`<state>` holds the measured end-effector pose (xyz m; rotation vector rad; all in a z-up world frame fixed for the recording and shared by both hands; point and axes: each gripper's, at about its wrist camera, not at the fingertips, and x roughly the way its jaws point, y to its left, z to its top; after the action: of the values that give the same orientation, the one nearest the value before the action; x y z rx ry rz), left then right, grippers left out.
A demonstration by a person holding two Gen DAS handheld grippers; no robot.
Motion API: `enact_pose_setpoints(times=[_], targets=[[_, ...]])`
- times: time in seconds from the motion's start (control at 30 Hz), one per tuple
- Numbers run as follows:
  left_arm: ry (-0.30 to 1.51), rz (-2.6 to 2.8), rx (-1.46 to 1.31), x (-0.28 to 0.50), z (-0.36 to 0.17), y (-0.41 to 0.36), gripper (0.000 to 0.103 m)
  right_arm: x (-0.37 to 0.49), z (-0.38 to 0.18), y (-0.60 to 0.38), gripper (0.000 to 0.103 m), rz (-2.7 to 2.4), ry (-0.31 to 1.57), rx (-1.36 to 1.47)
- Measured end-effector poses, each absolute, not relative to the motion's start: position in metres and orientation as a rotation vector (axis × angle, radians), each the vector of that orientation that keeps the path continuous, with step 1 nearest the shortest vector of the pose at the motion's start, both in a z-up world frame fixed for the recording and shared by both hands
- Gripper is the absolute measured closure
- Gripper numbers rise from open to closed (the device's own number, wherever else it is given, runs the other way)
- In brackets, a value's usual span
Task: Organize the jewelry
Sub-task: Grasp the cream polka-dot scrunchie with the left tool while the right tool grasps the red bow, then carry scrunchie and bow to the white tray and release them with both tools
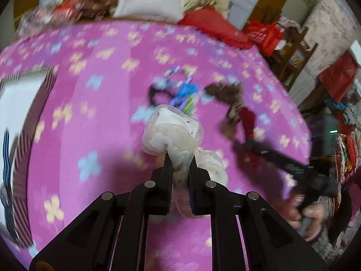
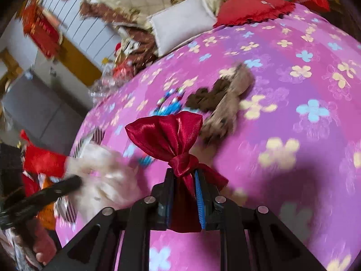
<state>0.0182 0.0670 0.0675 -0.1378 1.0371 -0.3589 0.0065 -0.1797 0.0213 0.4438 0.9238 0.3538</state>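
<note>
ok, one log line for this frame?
left gripper: shut on white bow | right gripper: shut on red bow | both above pink sheet | bead bracelet, brown bow on sheet

The bed cover point(image 2: 293, 45) is bright pink, printed with pale yellow and light blue four-petal flowers. A glossy dark red satin bow point(image 2: 171, 135) sits between black gripper fingers point(image 2: 168, 180) with blue pads. A white, semi-sheer fabric flower piece point(image 1: 173, 133) carries small dark specks. A beaded bracelet point(image 2: 172, 101) mixes blue, white, red and green. A box edge point(image 1: 33, 117) shows black-and-white stripes. A fuzzy hair tie point(image 2: 225, 94) is dark brown and tan.
</note>
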Motion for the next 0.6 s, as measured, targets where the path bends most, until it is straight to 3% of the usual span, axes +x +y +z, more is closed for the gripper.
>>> enact_pose_setpoints(times=[0.07,0.13,0.2,0.3,0.47,0.6], targets=[[1.061,-0.332,-0.155,0.013,0.054,0.076,0.091,-0.002,0.021,-0.17,0.079,0.324,0.942,0.392],[1.084,-0.328,-0.189,0.01,0.045,0.085,0.083,-0.007,0.02,-0.166,0.05,0.299,0.935,0.363],[1.09,-0.321,-0.205,0.004,0.04,0.092,0.073,-0.013,0.021,-0.163,0.039,0.275,0.929,0.348],[1.08,-0.324,-0.22,-0.002,0.037,0.1,0.061,-0.016,0.023,-0.157,0.038,0.245,0.932,0.299],[1.089,-0.396,-0.298,0.009,0.029,0.099,0.052,-0.01,0.023,-0.139,0.038,0.239,0.947,0.198],[1.089,-0.407,-0.322,0.021,0.021,0.09,0.052,-0.003,0.016,-0.126,0.038,0.211,0.96,0.103]])
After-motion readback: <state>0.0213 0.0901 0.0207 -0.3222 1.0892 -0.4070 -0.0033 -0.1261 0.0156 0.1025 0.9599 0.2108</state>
